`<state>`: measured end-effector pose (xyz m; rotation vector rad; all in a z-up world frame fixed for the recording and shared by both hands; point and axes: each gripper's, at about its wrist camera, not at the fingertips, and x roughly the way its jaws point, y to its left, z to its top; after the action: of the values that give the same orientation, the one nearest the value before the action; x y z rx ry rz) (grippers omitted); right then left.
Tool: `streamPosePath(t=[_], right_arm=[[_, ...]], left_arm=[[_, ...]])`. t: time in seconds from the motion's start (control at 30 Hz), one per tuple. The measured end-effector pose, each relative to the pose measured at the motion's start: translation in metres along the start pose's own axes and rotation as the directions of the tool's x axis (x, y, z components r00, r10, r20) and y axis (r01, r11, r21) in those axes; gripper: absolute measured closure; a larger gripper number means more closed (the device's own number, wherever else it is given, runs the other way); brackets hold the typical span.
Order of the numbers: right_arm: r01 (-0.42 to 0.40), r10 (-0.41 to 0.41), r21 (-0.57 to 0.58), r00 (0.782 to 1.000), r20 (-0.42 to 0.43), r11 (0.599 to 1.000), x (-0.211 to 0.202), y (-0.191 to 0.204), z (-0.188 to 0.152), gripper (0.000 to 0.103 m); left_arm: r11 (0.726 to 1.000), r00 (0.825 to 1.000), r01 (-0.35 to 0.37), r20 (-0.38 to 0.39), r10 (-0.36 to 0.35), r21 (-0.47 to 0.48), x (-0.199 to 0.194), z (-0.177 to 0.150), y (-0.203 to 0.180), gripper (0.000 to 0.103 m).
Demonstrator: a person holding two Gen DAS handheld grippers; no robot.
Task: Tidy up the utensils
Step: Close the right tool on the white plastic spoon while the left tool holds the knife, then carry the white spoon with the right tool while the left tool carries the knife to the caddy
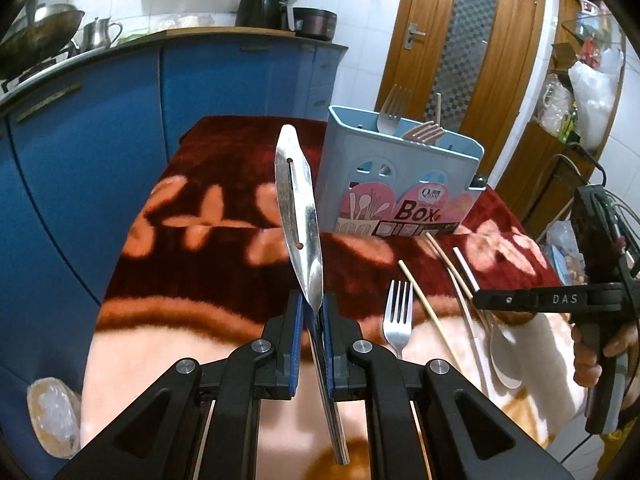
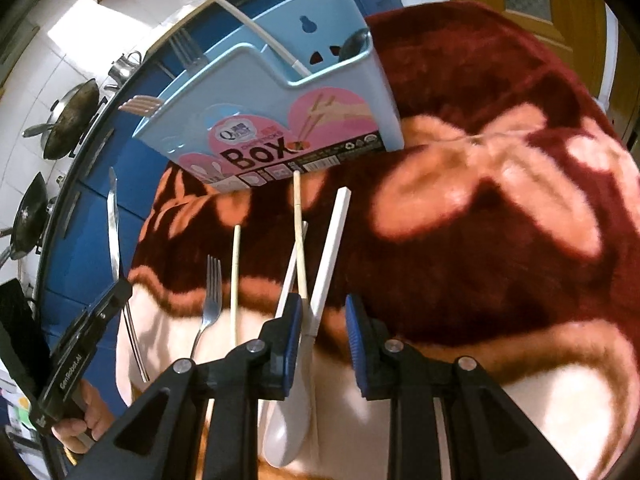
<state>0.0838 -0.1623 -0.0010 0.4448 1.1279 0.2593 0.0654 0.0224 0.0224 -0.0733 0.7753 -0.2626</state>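
My left gripper (image 1: 311, 312) is shut on a steel knife (image 1: 298, 208), whose blade stands upright in front of the blue utensil box (image 1: 404, 176). The box holds a steel fork (image 1: 392, 110), a rose-gold fork (image 1: 426, 134) and a chopstick. On the blanket lie a fork (image 1: 398, 316), wooden chopsticks (image 1: 418, 300) and a white spoon (image 1: 506, 360). In the right wrist view, my right gripper (image 2: 325, 320) hangs low over the white spoon's handle (image 2: 330, 248). The handle lies between the parted jaws, close to the left pad (image 2: 295, 320). A fork (image 2: 212, 292) and chopstick (image 2: 236, 272) lie to its left.
A red floral blanket (image 1: 224, 204) covers the table. Blue cabinets (image 1: 100, 128) curve behind it, with woks (image 2: 72, 120) and a kettle (image 1: 100, 32) on the counter. A wooden door (image 1: 460, 40) and cluttered shelves (image 1: 580, 80) stand at the right.
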Motion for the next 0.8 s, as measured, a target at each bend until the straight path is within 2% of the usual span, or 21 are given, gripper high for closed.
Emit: streamPosePath(t=[0.13, 0.2, 0.37, 0.5, 0.8], right_arm=[[-0.017, 0.018, 0.022, 1.0, -0.019, 1.0, 0.002, -0.004, 0.006, 0.081], [-0.029, 0.03, 0.041, 0.999, -0.025, 0.999, 0.002, -0.007, 0.008, 0.09], [-0.085, 0.086, 0.062, 0.996, -0.012, 0.994, -0.002, -0.012, 0.008, 0.094], [-0.138, 0.137, 0.061, 0.99, 0.024, 0.989, -0.012, -0.01, 0.005, 0.094], [-0.197, 0.193, 0.011, 0.97, 0.15, 0.98, -0.049, -0.004, -0.006, 0.094]], left_arm=[[1.0, 1.0, 0.018, 0.014, -0.018, -0.003, -0.001, 0.002, -0.001, 0.094], [1.0, 0.999, 0.026, 0.021, -0.026, -0.001, -0.002, 0.003, -0.002, 0.094], [0.999, 0.999, 0.039, 0.035, -0.039, 0.002, -0.005, 0.006, -0.004, 0.094], [0.999, 0.998, 0.049, 0.05, -0.049, 0.008, -0.008, 0.009, -0.008, 0.094], [0.997, 0.991, 0.078, 0.111, -0.079, 0.017, -0.021, 0.021, -0.013, 0.094]])
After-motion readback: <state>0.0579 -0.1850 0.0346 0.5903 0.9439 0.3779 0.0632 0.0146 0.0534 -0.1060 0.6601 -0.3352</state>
